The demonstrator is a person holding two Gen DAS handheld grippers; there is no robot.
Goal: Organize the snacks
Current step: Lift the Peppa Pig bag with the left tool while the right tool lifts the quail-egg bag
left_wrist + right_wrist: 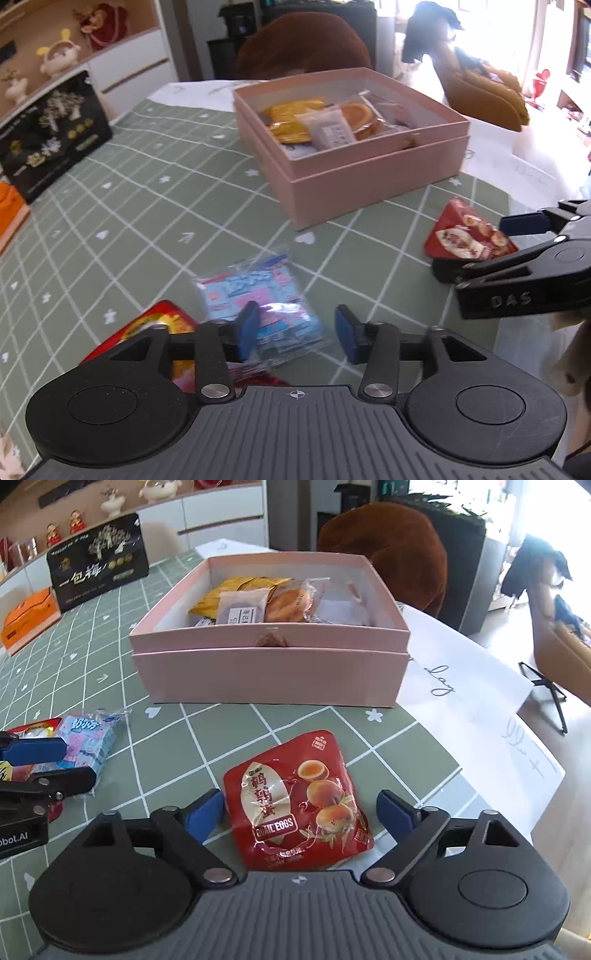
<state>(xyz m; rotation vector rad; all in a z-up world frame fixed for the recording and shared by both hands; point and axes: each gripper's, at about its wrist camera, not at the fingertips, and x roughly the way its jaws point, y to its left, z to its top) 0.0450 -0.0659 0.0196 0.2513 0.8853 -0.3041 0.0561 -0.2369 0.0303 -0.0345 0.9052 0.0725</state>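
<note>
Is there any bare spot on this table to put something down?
Yes: the green cloth between the black box and the pink box lies bare. The near edge is crowded: blue packet, quail egg packet, and both grippers.

a green grid-patterned cloth (166,602) covers the surface (147,206). behind it stands a brown upholstered chair (399,550). a white and wood shelf unit (122,55) with figurines lines the left wall. bright daylight floods in at the right, washing out an ochre armchair (480,96).
</note>
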